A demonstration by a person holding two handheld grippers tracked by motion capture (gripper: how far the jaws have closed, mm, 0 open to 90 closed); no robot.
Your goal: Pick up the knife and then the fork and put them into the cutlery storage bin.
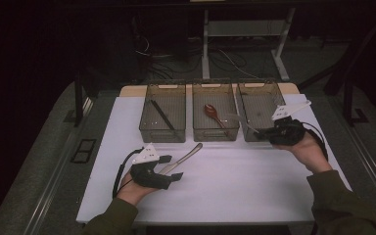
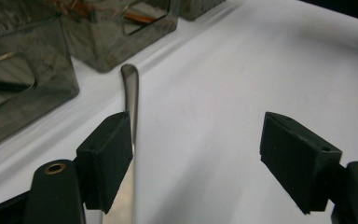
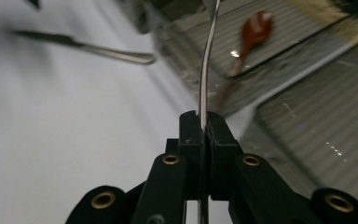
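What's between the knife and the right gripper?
Bare white table top in the high view: nothing lies between the knife and the right gripper.

Three clear bins (image 1: 215, 111) stand in a row at the far side of the white desk (image 1: 235, 191); the left one holds a dark stick (image 1: 162, 115), the middle a red spoon (image 1: 213, 114).

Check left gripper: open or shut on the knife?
Open. In the left gripper view the left gripper has its jaws standing wide apart; the knife lies on the table beside one pad, unclamped.
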